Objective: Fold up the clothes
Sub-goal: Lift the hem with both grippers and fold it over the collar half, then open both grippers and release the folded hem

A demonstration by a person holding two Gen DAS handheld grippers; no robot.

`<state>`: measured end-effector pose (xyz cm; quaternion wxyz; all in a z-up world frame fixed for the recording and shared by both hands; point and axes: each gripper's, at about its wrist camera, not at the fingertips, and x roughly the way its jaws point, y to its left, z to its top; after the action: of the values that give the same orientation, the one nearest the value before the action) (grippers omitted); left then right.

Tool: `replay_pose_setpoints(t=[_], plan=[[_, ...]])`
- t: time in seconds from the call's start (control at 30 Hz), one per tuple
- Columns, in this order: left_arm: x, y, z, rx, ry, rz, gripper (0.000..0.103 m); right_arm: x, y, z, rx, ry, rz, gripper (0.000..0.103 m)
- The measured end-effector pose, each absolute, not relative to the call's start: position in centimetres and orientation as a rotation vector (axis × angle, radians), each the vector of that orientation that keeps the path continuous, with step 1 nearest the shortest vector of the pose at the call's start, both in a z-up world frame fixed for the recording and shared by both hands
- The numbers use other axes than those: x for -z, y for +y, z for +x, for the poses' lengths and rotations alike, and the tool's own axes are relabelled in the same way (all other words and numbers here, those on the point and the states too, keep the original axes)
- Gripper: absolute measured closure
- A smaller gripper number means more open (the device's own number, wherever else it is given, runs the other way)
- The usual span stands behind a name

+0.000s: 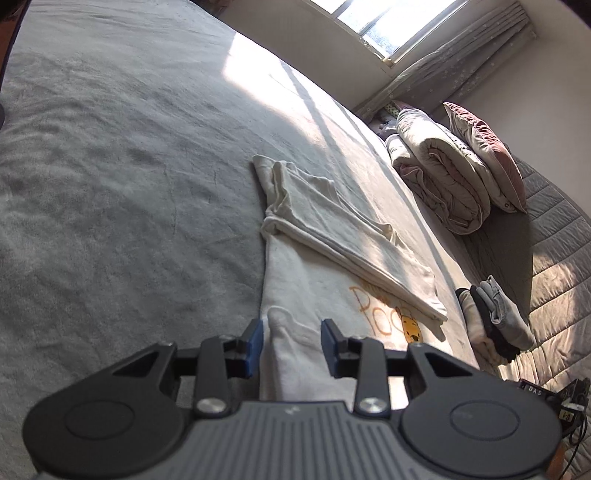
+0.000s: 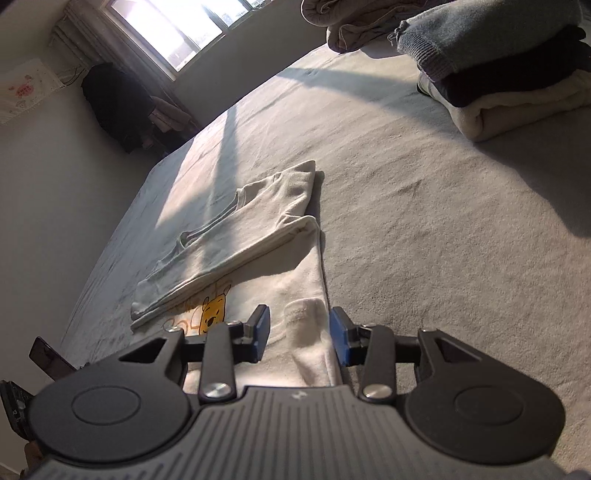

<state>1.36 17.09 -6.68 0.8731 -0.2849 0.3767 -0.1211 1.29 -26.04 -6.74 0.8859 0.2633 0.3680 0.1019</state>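
- On the grey bed [image 1: 110, 166], seen from the left wrist view, lies a cream shirt [image 1: 314, 280] with a yellow bear print [image 1: 412, 326]; its far part is folded over into a long band across the body.
- Just before the shirt's near edge is the left gripper [image 1: 291, 347], with its blue pads [image 1: 255, 345] apart; a cuffed piece of the shirt lies between them, and I cannot tell if the pads touch it.
- Right of the shirt, near the edge of the bed, stands a small pile of folded clothes [image 1: 495, 321] in grey, black and cream.
- Beyond the shirt, further right, a rolled quilt [image 1: 439, 177] and a pink pillow [image 1: 487, 155] lean together, and a window [image 1: 391, 22] with a curtain [image 1: 461, 51] is above them.
- From the right wrist view, the same shirt [image 2: 258, 258] lies on the bed [image 2: 443, 258], the bear print [image 2: 212, 310] near its left side.
- At the shirt's near right edge is the right gripper [image 2: 301, 338], its blue pads [image 2: 340, 341] apart, with the cuffed piece between them; the right pad is just at the edge of the shirt.
- Far right of the shirt sits the pile of folded clothes [image 2: 509, 74].
- Beyond the shirt to the left, a dark bag [image 2: 110, 103] stands under the window [image 2: 166, 26].
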Motion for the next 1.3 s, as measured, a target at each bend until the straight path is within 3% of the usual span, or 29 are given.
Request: replay_pose_setpoints(t=[0.1, 0.17, 0.37, 0.57, 0.87, 1.1, 1.3], plan=[[6.7, 16.5, 0.9, 0.221, 0.761, -0.518, 0.081, 7.7, -23.8, 1.9, -0.152, 0.769, 0.367, 0.063], [6.5, 15.9, 0.5, 0.207, 0.733, -0.463, 0.096, 8.1, -22.8, 2.1, -0.136, 0.739, 0.279, 0.089], [5.3, 15.4, -0.6, 0.185, 0.619, -0.378, 0.096, 7.8, -21.4, 1.3, -0.076, 0.618, 0.156, 0.096], [4.3, 15.1, 0.0, 0.153, 0.531, -0.396, 0.096, 6.5, -20.5, 1.3, -0.041, 0.492, 0.094, 0.096], [3.4, 13.8, 3.4, 0.115, 0.522, -0.312, 0.096, 6.6, -20.6, 4.8, -0.04, 0.487, 0.086, 0.096], [6.8, 13.2, 6.1, 0.053, 0.573, -0.263, 0.096, 8.5, -20.1, 7.8, -0.027, 0.503, 0.038, 0.096], [7.4, 13.1, 6.1, 0.025, 0.591, -0.24, 0.087, 10.0, -20.2, 8.7, -0.005, 0.573, 0.021, 0.093]])
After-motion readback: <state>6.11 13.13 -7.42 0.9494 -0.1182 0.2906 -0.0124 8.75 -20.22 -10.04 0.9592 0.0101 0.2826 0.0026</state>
